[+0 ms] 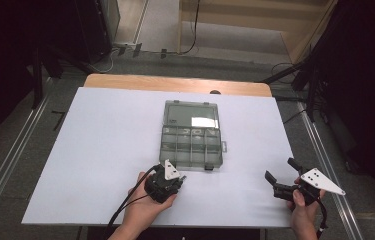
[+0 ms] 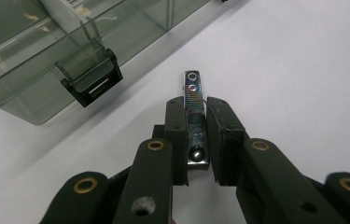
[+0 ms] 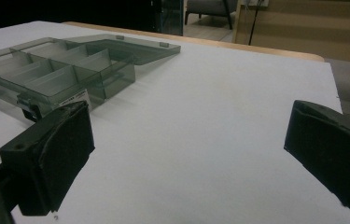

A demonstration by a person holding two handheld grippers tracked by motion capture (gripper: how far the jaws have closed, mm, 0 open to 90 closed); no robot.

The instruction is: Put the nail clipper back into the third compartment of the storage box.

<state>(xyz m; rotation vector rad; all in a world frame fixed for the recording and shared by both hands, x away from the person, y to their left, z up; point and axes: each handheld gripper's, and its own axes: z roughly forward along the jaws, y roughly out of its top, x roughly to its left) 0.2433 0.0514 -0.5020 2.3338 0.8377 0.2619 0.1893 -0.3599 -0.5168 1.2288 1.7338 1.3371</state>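
Note:
A shiny metal nail clipper [image 2: 192, 86] lies flat on the white table cover, just in front of an open clear grey compartment box [image 1: 164, 145]. My left gripper [image 2: 196, 105] is shut on the clipper, with its pads pressing both long sides and the clipper's tip sticking out past them. In the high view the left gripper [image 1: 181, 178] sits low at the box's near left corner. The box's black latch [image 2: 91, 77] hangs close to the clipper. My right gripper [image 1: 280, 168] stands open at the near right of the table, and nothing is between its fingers [image 3: 189, 140].
The box [image 3: 60, 74] has several compartments, and its lid lies flat behind it. A white sheet [image 1: 105, 150] covers the wooden table [image 1: 175, 82]. Dark stands and cables surround the table on the floor.

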